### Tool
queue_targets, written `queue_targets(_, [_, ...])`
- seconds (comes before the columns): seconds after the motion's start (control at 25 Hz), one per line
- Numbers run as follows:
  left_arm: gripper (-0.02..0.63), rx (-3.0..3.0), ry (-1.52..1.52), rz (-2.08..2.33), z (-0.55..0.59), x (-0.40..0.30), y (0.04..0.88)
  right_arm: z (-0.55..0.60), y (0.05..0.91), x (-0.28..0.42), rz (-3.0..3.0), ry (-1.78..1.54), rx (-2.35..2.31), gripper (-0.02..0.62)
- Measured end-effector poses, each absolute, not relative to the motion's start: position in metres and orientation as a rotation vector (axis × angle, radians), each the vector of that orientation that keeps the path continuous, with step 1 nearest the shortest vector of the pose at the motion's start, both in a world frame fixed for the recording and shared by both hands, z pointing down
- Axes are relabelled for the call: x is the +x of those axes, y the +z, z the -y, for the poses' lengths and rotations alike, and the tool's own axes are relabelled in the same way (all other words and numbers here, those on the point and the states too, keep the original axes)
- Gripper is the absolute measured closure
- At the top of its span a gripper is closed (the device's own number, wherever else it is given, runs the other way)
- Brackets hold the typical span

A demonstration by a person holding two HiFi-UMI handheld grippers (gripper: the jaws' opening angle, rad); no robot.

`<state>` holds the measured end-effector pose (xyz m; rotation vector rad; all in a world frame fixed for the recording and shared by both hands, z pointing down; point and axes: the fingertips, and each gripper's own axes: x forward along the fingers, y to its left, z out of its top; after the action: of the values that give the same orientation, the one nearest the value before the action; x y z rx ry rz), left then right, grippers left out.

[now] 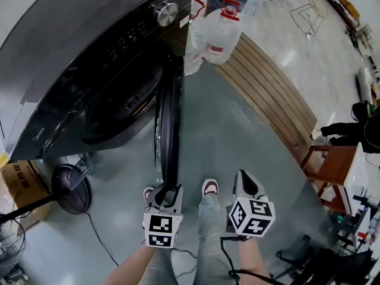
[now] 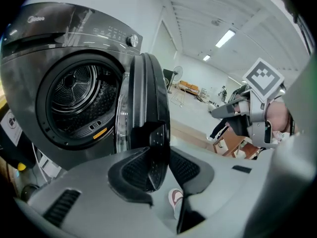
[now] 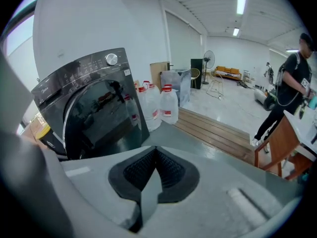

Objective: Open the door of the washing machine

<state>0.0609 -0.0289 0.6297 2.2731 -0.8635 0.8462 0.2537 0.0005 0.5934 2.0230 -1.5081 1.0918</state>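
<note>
The dark grey washing machine (image 1: 71,46) stands at the upper left, and its round door (image 1: 169,123) is swung out edge-on toward me, so the drum (image 2: 74,98) shows. My left gripper (image 1: 167,190) is at the door's free edge (image 2: 154,148). That edge sits between its jaws, against the left pad, with a gap at the right pad, so the jaws are open. To the right, my right gripper (image 1: 244,180) hangs apart from the door over the floor, shut on nothing (image 3: 155,155). In its view the door (image 3: 104,118) reflects the room.
Large water bottles (image 1: 221,31) stand past the machine beside a low slatted wooden platform (image 1: 267,88). A floor fan (image 1: 71,186) and a cardboard box (image 1: 21,183) sit at the left. A wooden chair (image 1: 335,165) is at the right. A person (image 3: 292,83) walks far off.
</note>
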Motion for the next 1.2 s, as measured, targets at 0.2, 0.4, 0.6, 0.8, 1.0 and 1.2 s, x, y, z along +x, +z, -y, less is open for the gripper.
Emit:
queue_targets(0.2, [0.489,2.27,0.88,0.809,0.018,0.084,0.63,-0.029,0.58,0.275,1.459,1.098,2.088,0.591])
queue_targets(0.4, [0.489,2.231,0.869,0.852,0.012,0.11,0.63,-0.045,0.576,0.309,1.447,1.085,2.069,0.591])
queue_targets(0.6, [0.489,2.22,0.875,0.869,0.003,0.142,0.629,-0.064,0.576,0.348,1.447,1.073,2.045,0.591])
queue_targets(0.8, [0.489,2.213,0.847,0.881,-0.002,0.171,0.628,-0.071,0.584,0.373,1.448,1.087,2.045,0.591])
queue_targets(1.0, [0.489,2.202,0.794,0.921,-0.003,0.198,0.627,-0.075,0.589,0.39,1.466,1.102,2.034,0.591])
queue_targets(1.2, [0.488,2.182,0.79,0.958,-0.005,0.222,0.631,-0.082,0.594,0.412,1.456,1.108,2.041,0.591])
